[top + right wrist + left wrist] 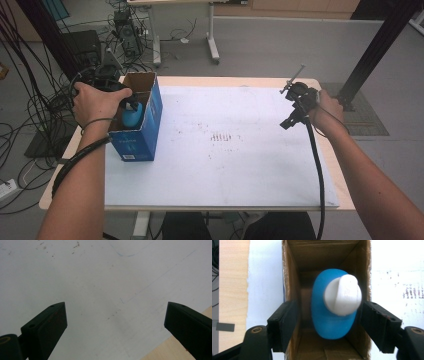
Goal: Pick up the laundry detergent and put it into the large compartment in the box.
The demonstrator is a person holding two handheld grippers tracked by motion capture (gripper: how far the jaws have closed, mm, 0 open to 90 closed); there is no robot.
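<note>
A blue cardboard box (145, 131) stands open-topped at the table's left. Inside it sits a blue bottle (329, 320) with a white cap (342, 295); the high view has the bottle (131, 118) just under my left hand. My left gripper (332, 326) is open over the box mouth, one jaw on each side of the bottle, with a gap showing on the left side. In the high view the left gripper (127, 101) is mostly hidden by the hand. My right gripper (286, 107) hovers open over the white sheet at the table's right, nothing between its jaws (115, 325).
A white sheet (225, 165) with small brown marks covers most of the wooden table (334, 165). The table's wooden edge (172, 350) lies just beyond the right gripper. Cables and equipment (120, 30) clutter the floor to the left and behind.
</note>
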